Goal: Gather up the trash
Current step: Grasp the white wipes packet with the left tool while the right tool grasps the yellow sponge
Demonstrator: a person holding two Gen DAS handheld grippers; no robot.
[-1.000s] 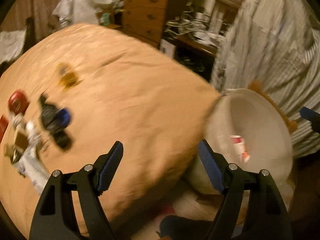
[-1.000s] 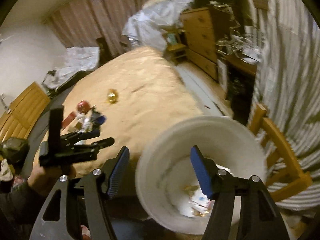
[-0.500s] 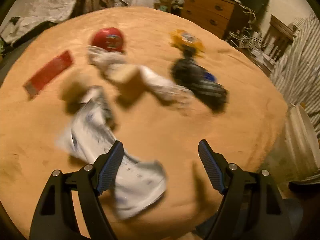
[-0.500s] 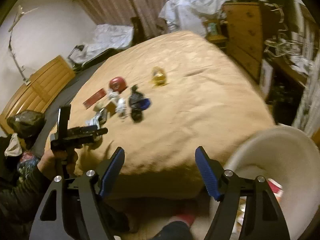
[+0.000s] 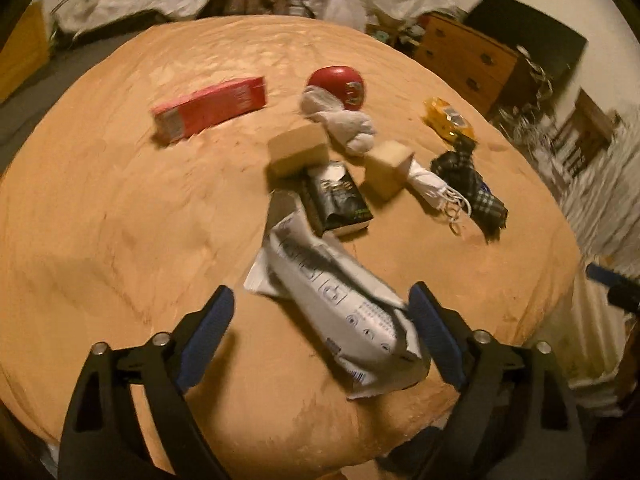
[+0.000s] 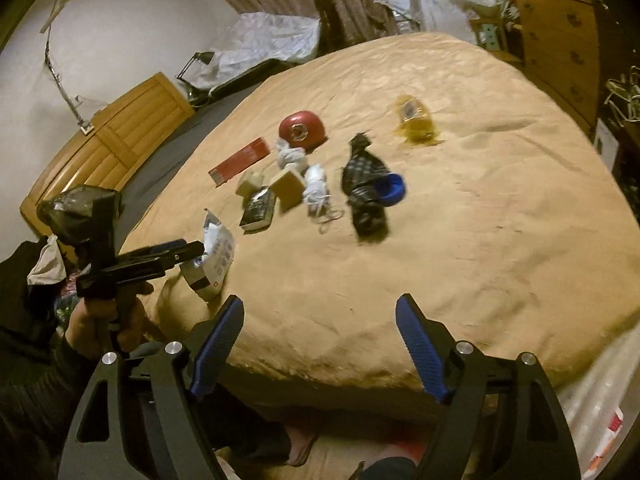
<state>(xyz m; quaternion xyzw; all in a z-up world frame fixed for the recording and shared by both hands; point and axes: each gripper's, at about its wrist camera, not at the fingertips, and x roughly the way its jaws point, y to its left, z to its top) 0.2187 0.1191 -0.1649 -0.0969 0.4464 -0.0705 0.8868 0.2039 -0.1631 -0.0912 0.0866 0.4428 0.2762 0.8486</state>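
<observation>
Trash lies scattered on the tan bed (image 5: 120, 220). A crumpled white wrapper (image 5: 340, 304) lies between the fingers of my left gripper (image 5: 320, 304), whose jaws are opening; the pads are not pressing on it. Beyond it lie a black packet (image 5: 338, 200), two tan boxes (image 5: 298, 150), a red box (image 5: 210, 106), a red round lid (image 5: 340, 86), white tissue (image 5: 348, 124) and a yellow wrapper (image 5: 448, 120). My right gripper (image 6: 320, 308) hangs over the bed's near edge, jaws opening, nothing between them. In its view the left gripper (image 6: 192, 250) is at the white wrapper (image 6: 216, 252).
A dark plaid cloth (image 6: 366, 184) with a blue cap (image 6: 392, 188) lies mid-bed. The white bin (image 6: 592, 384) stands on the floor at the lower right. A wooden dresser (image 5: 468, 64) and covered furniture ring the bed. A person's hand (image 6: 104, 320) holds the left gripper.
Both views swung from the white bin to the bed. My left gripper came down around the white wrapper and its jaws widened. My right gripper left the bin and opened wider.
</observation>
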